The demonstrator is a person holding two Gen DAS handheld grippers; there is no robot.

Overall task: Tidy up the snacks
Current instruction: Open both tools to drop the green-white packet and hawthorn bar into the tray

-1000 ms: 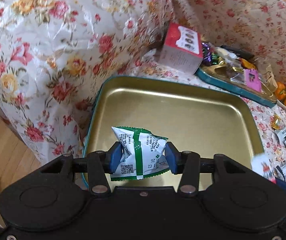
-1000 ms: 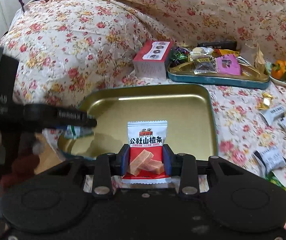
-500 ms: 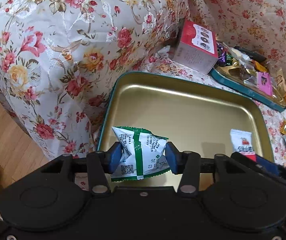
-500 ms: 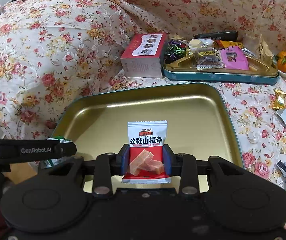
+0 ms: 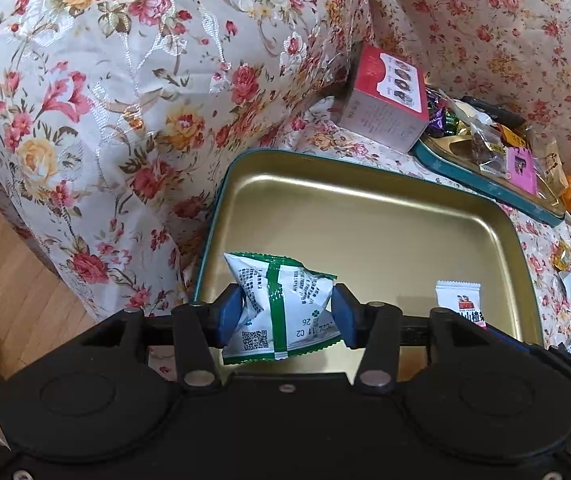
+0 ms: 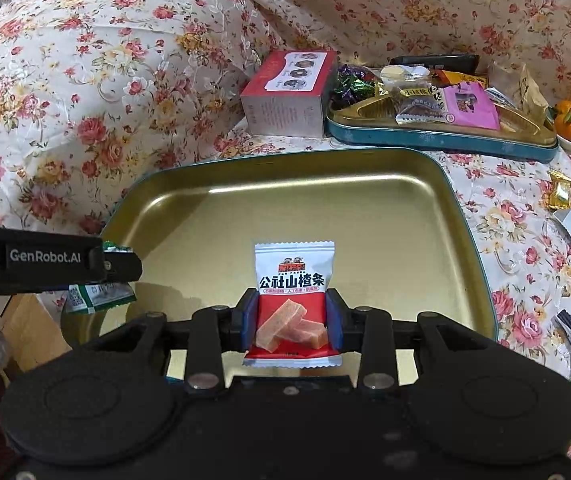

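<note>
Both grippers have come over the near edge of the empty gold tin (image 6: 425, 200) and begin releasing: left gripper (image 5: 283, 316) loosening around the green packet (image 5: 281, 308), right gripper (image 6: 291, 320) around the red packet (image 6: 293, 300), 2 snacks about to drop in.

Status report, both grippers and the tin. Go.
Left gripper opening on green packet. Right gripper opening on red packet. Both over gold tray. Nothing blocking.

Right tongs (image 6: 291, 320) opening around red-and-white snack packet (image 6: 293, 300), over gold tray (image 6: 405, 216)
</note>
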